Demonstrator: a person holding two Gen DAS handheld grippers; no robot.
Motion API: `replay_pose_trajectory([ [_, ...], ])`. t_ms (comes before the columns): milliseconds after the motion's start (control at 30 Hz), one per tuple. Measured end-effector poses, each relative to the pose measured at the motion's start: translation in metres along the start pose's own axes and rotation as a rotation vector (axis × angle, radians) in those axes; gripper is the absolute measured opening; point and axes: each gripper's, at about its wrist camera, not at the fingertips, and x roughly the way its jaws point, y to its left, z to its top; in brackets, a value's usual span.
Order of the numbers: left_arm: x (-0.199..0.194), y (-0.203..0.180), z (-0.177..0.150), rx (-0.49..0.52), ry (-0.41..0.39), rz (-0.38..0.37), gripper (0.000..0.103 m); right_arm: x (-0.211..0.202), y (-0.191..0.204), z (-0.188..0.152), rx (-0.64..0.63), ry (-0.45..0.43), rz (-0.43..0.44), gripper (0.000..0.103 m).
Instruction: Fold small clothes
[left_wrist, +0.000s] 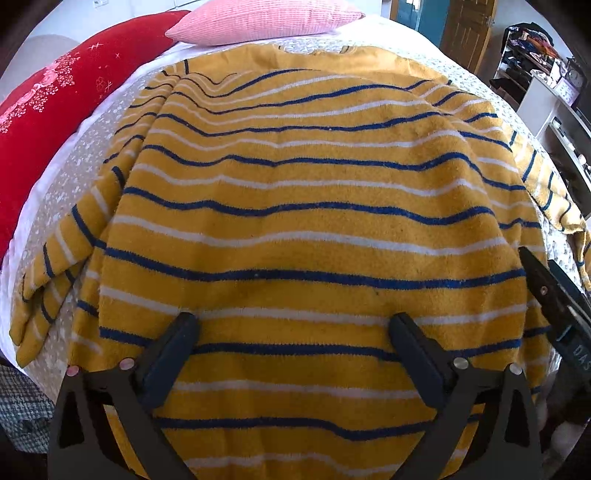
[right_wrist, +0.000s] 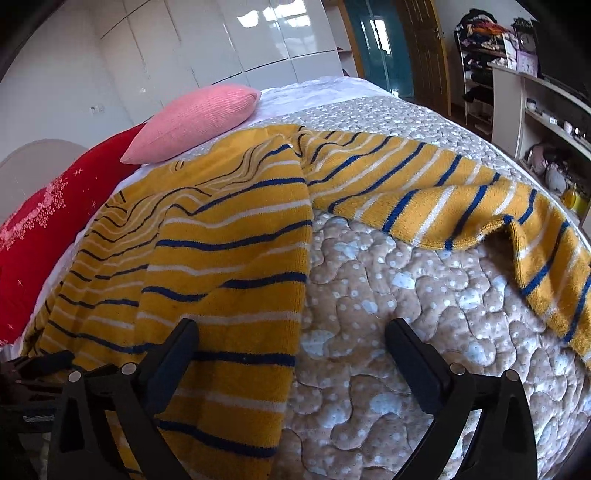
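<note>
A yellow sweater with blue and white stripes (left_wrist: 295, 206) lies spread flat on the quilted bed cover (left_wrist: 62, 184), hem toward me, collar far. My left gripper (left_wrist: 295, 332) is open and hovers over the hem area, holding nothing. In the right wrist view the sweater's body (right_wrist: 221, 258) fills the left half and its right sleeve (right_wrist: 443, 188) stretches out to the right. My right gripper (right_wrist: 291, 339) is open and empty, over the sweater's right side edge and the bare cover (right_wrist: 424, 314). The right gripper's fingers (left_wrist: 546, 291) also show at the left view's right edge.
A pink pillow (left_wrist: 258, 18) and a red pillow (left_wrist: 55, 96) lie at the head of the bed. The sweater's left sleeve (left_wrist: 55, 266) hangs near the bed's left edge. White shelves (right_wrist: 535, 110) and a wooden door (right_wrist: 424, 55) stand to the right.
</note>
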Motion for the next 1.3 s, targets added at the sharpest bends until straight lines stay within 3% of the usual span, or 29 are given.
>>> replay_pose_trajectory([
  [300, -0.007, 0.001, -0.007, -0.001, -0.016, -0.017, 0.103, 0.002, 0.005, -0.003, -0.038, -0.01, -0.046, 0.103],
  [433, -0.028, 0.012, -0.015, -0.029, -0.045, -0.065, 0.083, 0.006, 0.012, -0.003, -0.062, 0.0, -0.077, 0.103],
  [500, -0.044, 0.026, -0.017, -0.055, -0.081, -0.099, 0.083, 0.006, 0.013, -0.001, -0.066, 0.01, -0.083, 0.103],
  [667, -0.09, 0.097, -0.023, -0.11, -0.222, -0.056, 0.083, -0.016, 0.002, 0.004, 0.02, 0.006, -0.028, 0.102],
  [733, -0.097, 0.131, -0.025, -0.125, -0.252, 0.003, 0.083, -0.027, -0.002, 0.005, 0.038, -0.01, -0.037, 0.102],
  [833, -0.089, 0.187, -0.03, -0.161, -0.235, 0.12, 0.083, -0.037, 0.0, 0.004, 0.025, -0.014, -0.064, 0.102],
  [967, -0.069, 0.237, -0.044, -0.182, -0.199, 0.082, 0.083, -0.042, 0.008, 0.003, 0.019, -0.001, -0.078, 0.102],
  [1100, -0.049, 0.235, -0.048, -0.109, -0.189, 0.032, 0.083, -0.037, 0.017, 0.004, 0.02, 0.028, -0.093, 0.102],
  [1133, -0.046, 0.23, -0.047, -0.083, -0.191, 0.032, 0.079, -0.034, 0.02, 0.005, 0.017, 0.034, -0.096, 0.102],
  [1167, -0.042, 0.226, -0.044, -0.063, -0.184, 0.042, 0.049, -0.033, 0.024, 0.005, 0.008, 0.041, -0.101, 0.102],
  [1200, -0.035, 0.225, -0.04, -0.063, -0.16, 0.043, 0.031, -0.033, 0.027, 0.005, 0.0, 0.044, -0.104, 0.102],
  [1233, -0.03, 0.228, -0.033, -0.092, -0.137, 0.034, 0.023, -0.034, 0.03, 0.006, -0.009, 0.043, -0.108, 0.101],
  [1300, -0.035, 0.239, -0.024, -0.136, -0.156, 0.073, 0.019, -0.038, 0.035, 0.007, -0.025, 0.037, -0.116, 0.1],
])
